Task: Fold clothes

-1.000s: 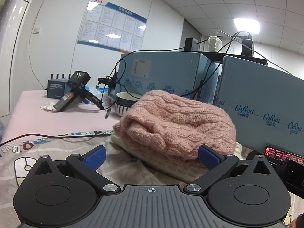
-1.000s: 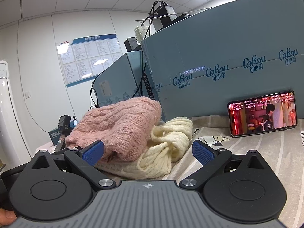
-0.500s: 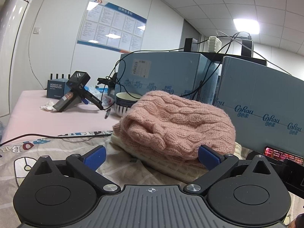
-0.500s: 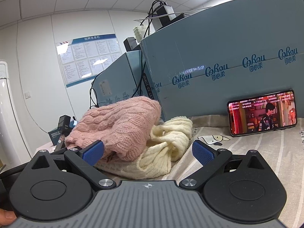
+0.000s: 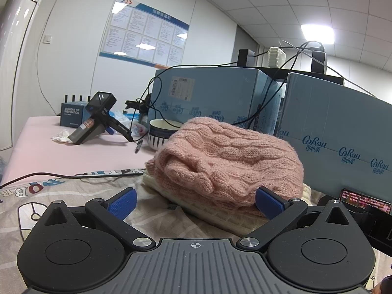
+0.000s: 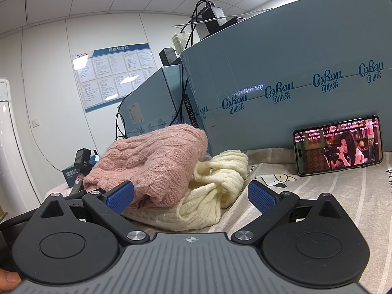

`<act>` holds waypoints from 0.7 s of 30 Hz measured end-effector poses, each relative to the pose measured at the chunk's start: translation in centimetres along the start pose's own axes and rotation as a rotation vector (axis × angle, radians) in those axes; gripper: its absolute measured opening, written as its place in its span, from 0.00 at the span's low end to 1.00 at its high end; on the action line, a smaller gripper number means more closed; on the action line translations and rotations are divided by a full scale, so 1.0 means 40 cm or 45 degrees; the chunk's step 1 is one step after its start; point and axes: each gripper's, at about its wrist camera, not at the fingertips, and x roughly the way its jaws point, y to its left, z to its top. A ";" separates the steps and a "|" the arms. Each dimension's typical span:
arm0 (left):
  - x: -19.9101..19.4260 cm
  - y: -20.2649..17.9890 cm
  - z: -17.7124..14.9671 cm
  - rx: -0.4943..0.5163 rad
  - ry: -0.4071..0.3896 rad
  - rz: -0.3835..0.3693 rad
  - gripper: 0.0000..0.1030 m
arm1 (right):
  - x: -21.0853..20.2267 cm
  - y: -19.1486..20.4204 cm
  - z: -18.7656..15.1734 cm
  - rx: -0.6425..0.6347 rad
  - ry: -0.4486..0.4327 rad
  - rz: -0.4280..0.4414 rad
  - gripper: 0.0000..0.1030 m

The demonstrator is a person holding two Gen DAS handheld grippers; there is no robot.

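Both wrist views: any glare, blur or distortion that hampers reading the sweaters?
Left wrist view: sharp; the ceiling light blows out, fisheye bends the walls, the pink sweater reads clearly. Right wrist view: sharp; the phone screen is bright but legible, the cream sweater evenly lit.

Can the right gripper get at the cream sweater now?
Probably yes: the right gripper is open, the cream sweater lies bare just ahead, only its far-left part under the pink sweater.

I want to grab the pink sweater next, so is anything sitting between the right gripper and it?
Nothing visible blocks it. The right gripper is open, with the pink sweater just ahead on top of the cream sweater. The phone leans on the blue box, off to the side.
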 end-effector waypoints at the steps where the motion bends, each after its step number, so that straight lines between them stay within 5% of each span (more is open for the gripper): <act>1: 0.000 0.000 0.000 0.000 0.000 -0.001 1.00 | 0.000 0.000 0.000 0.000 0.000 -0.001 0.97; 21: 0.000 0.002 0.001 0.001 0.000 -0.003 1.00 | -0.001 0.000 0.000 -0.001 -0.001 0.001 0.97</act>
